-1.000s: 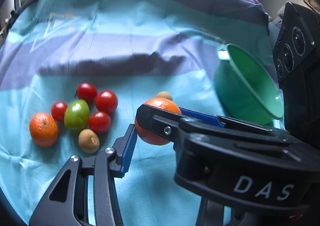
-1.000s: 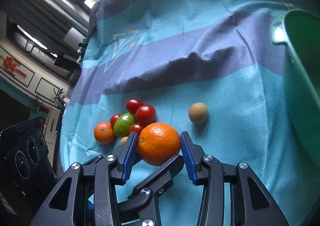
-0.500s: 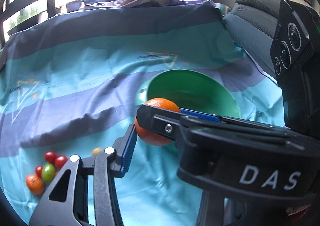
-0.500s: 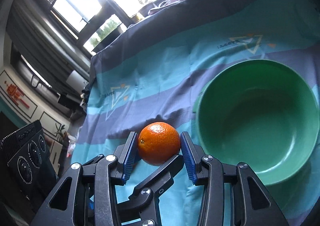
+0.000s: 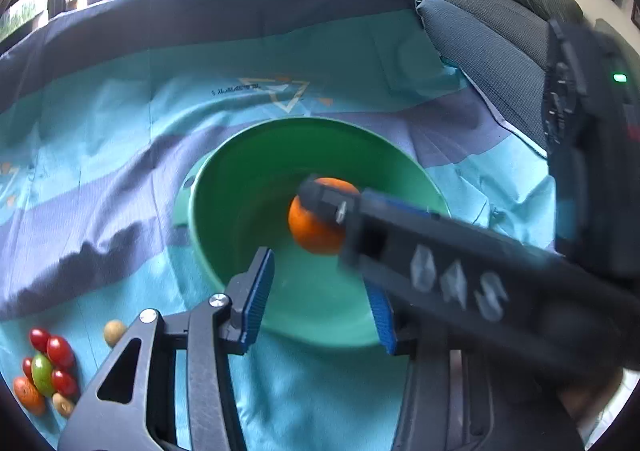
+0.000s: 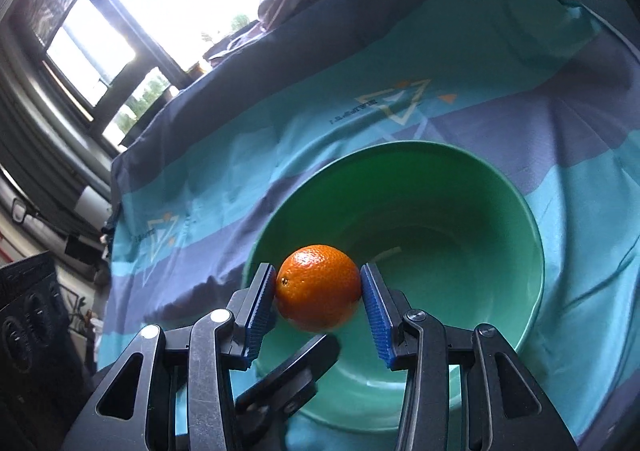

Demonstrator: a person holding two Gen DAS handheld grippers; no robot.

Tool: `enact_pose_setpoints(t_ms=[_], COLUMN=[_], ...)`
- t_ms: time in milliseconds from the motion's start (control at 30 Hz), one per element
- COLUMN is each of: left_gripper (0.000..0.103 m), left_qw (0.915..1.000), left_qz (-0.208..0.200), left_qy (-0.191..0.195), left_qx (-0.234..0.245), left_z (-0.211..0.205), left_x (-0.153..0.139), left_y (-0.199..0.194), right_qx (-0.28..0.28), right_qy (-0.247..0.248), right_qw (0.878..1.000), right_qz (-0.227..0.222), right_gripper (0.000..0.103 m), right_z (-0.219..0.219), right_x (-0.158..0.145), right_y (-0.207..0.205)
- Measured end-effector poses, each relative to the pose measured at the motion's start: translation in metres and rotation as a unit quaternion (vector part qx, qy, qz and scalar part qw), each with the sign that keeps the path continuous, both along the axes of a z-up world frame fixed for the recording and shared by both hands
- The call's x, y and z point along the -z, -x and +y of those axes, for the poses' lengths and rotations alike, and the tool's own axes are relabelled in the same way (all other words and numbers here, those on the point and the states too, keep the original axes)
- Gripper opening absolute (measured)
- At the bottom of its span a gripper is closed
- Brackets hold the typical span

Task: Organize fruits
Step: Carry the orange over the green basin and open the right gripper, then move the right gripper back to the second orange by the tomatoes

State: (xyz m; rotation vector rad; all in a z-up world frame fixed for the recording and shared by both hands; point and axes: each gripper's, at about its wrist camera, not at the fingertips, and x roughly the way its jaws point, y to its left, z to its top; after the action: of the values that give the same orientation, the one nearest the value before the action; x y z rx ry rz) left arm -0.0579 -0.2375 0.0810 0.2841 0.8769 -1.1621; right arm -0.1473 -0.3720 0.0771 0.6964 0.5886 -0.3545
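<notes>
My right gripper [image 6: 319,291] is shut on an orange [image 6: 318,288] and holds it above the near-left inside of the green bowl [image 6: 532,243]. In the left wrist view the right gripper [image 5: 320,207] crosses from the right with the orange [image 5: 310,225] over the bowl [image 5: 224,155]. My left gripper [image 5: 320,291] is open and empty, its blue pads [image 5: 258,291] over the bowl's near rim.
A fruit pile lies at the lower left on the blue striped cloth [image 5: 100,131]: red tomatoes [image 5: 60,351], a green tomato [image 5: 42,373], a small orange [image 5: 28,395], two brown fruits [image 5: 114,333]. A grey sofa [image 5: 500,31] is at the right.
Both grippers have moved closer over the bowl. The right gripper has carried the orange from the bowl's left side to above its inside. The left gripper stays open.
</notes>
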Motion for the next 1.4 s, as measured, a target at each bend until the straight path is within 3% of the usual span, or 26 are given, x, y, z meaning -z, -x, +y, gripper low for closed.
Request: enact_pose_setpoints(t_ms=[67, 267, 433, 667, 767, 900, 1033, 1133, 1267, 1400], left_gripper=[0.051, 0.056, 0.057, 0.059, 0.059, 0.059, 0.06, 0.062, 0.065, 0.068], left_qw=[1.0, 0.9977, 0.9916, 0.9771, 0.9718, 0.9665, 0.9662, 0.9675, 0.9654, 0.9622], left_qz=[-0.001, -0.004, -0.013, 0.015, 0.024, 0.026, 0.022, 0.029, 0.031, 0.047], left_qy=[0.002, -0.011, -0.017, -0.014, -0.01, -0.028, -0.023, -0.015, -0.013, -0.001], left_qx=[-0.005, -0.067, -0.128, -0.212, -0.235, -0.254, -0.256, -0.251, -0.259, -0.268], left_z=[0.017, 0.076, 0.133, 0.205, 0.227, 0.242, 0.253, 0.255, 0.258, 0.266], left_x=[-0.001, 0.0, -0.001, 0.007, 0.014, 0.02, 0.018, 0.019, 0.021, 0.02], left_y=[-0.001, -0.014, -0.028, -0.045, -0.051, -0.054, -0.054, -0.052, -0.056, -0.065], right_qx=[0.02, 0.023, 0.032, 0.005, -0.001, -0.026, -0.055, -0.054, -0.052, -0.077], right_qy=[0.022, 0.094, 0.15, 0.231, 0.265, 0.233, 0.214, 0.197, 0.227, 0.187], right_qw=[0.999, 0.995, 0.984, 0.965, 0.95, 0.952, 0.954, 0.961, 0.96, 0.976], right_qz=[-0.016, 0.006, 0.09, 0.125, 0.166, 0.195, 0.203, 0.184, 0.153, 0.085], right_gripper=[0.046, 0.046, 0.046, 0.046, 0.046, 0.046, 0.046, 0.046, 0.046, 0.052], right_z=[-0.003, 0.007, 0.016, 0.036, 0.049, 0.07, 0.089, 0.096, 0.115, 0.121], right_x=[-0.001, -0.004, 0.014, 0.012, 0.013, 0.017, 0.02, 0.015, 0.0, -0.011], right_y=[0.001, -0.011, -0.033, -0.034, -0.03, -0.008, 0.009, 0.017, 0.019, 0.015])
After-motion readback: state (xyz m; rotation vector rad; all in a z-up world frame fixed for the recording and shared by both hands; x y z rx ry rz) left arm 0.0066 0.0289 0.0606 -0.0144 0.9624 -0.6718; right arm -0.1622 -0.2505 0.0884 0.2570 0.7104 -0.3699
